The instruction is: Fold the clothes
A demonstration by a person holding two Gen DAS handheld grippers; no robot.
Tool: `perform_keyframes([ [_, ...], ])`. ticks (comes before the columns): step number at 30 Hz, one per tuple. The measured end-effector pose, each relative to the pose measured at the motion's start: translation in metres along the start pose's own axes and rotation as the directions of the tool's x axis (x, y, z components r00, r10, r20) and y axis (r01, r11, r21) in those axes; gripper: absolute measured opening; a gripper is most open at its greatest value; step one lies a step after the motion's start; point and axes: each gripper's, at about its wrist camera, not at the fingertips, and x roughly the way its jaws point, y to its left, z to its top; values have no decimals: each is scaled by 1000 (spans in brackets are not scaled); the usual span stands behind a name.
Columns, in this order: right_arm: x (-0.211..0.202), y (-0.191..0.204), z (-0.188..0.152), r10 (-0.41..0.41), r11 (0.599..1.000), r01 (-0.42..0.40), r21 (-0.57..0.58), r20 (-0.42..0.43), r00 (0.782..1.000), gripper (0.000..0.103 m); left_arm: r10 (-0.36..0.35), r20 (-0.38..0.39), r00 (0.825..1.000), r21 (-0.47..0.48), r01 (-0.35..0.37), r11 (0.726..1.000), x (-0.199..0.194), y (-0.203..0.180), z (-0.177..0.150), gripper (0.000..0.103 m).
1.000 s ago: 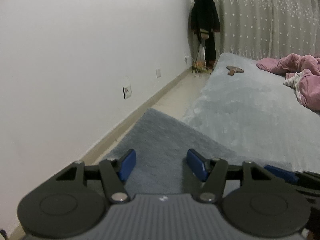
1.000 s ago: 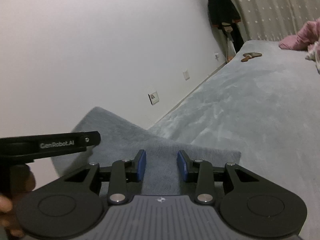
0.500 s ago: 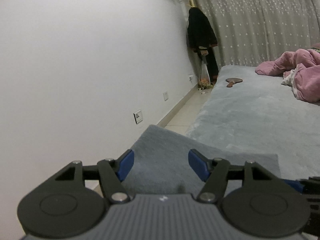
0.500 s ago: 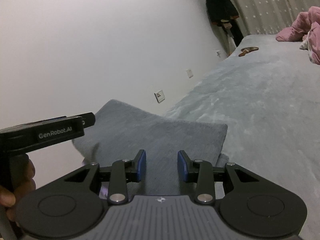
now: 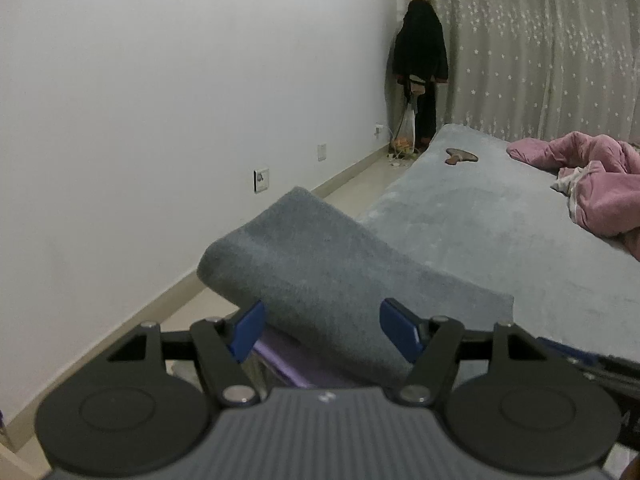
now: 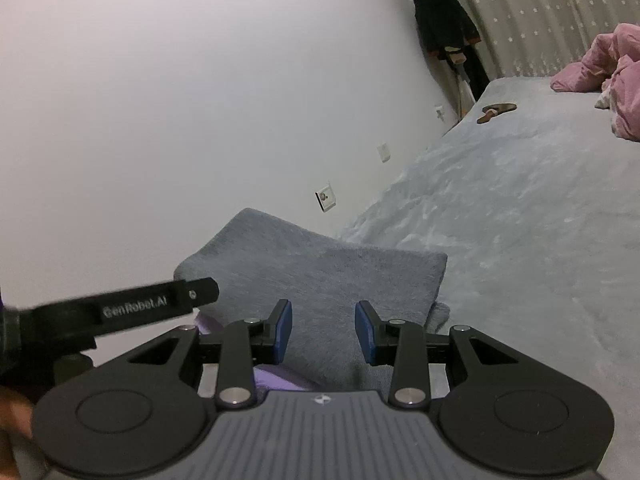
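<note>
The grey garment (image 5: 320,280), thick and already folded over on itself, sits at the near edge of the bed (image 5: 500,220), one rounded end lifted and jutting out past the mattress above the strip of pale floor (image 5: 352,172) by the wall. A sliver of something purple (image 5: 288,356) shows beneath its near side (I cannot tell what it is).

The left claw (image 5: 322,330) is right up against the garment's near edge. Its blue pads (image 5: 248,330) stand well apart and the jaws are opening; the cloth lies between them, but neither pad appears to press on it.

The right claw (image 6: 322,332) faces the same garment (image 6: 320,276) from a little further along the bed (image 6: 520,220). Its pads (image 6: 282,330) stand a moderate gap apart, with grey cloth filling the space between them. From here I cannot tell whether they pinch the fabric or merely straddle it. The left claw's black body (image 6: 120,312) crosses the lower left of that view, with part of a hand (image 6: 12,420) just below it.

Further off, a pink quilt (image 5: 592,184) is bunched on the far side of the bed, and a small brown object (image 5: 460,156) lies near the bed's far end. A dark coat (image 5: 420,48) hangs in the corner beside a star-dotted curtain (image 5: 540,48).
</note>
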Motion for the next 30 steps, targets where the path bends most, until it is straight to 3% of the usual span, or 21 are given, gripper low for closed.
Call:
perform_keyframes([
  [7, -9, 2, -7, 4, 1000, -4, 16, -14, 1000, 35, -21, 34, 999, -25, 22, 999, -15, 4, -9, 70],
  [25, -17, -12, -23, -53, 996, 56, 68, -51, 997, 36, 69, 18, 997, 21, -70, 997, -16, -15, -12, 73],
  [30, -17, -14, -24, -72, 994, 75, 74, -54, 996, 44, 73, 5, 997, 29, -73, 997, -15, -18, -11, 74],
])
